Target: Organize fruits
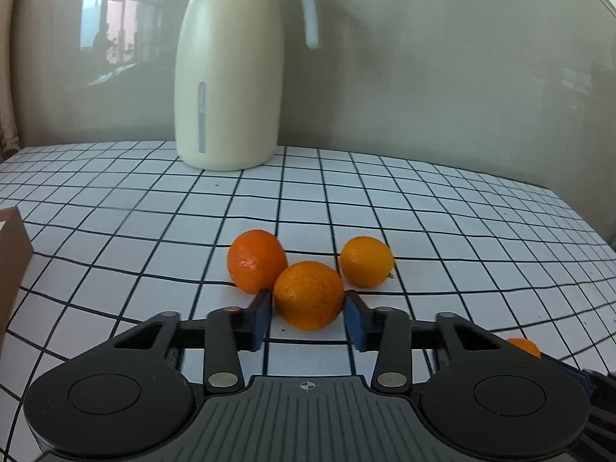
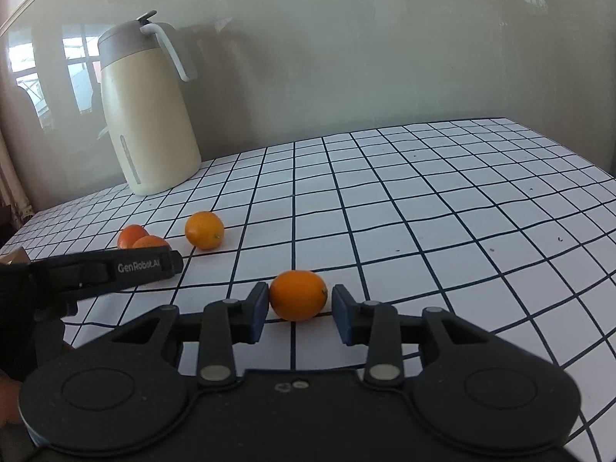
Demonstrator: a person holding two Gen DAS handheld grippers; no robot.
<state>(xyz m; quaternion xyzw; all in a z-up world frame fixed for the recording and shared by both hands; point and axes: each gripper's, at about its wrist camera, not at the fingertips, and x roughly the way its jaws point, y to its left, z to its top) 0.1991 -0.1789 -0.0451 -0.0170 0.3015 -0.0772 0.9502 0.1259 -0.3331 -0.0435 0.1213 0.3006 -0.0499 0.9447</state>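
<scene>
1. Left wrist: left tongs [image 1: 308, 317] pinch the front orange [image 1: 308, 295] on the checked table [image 1: 442, 208]; two oranges sit just behind; jug [image 1: 229, 77] at the wall.
2. Right wrist: right tongs [image 2: 299, 313] squeeze a lone orange [image 2: 297, 295], well apart from the others.

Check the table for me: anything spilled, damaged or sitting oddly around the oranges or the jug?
Nothing stands out. The cream jug stands upright at the back of the checked tablecloth, with no spill. The oranges look whole: one sits between the left gripper pads, one by the right gripper, two lie loose.
</scene>
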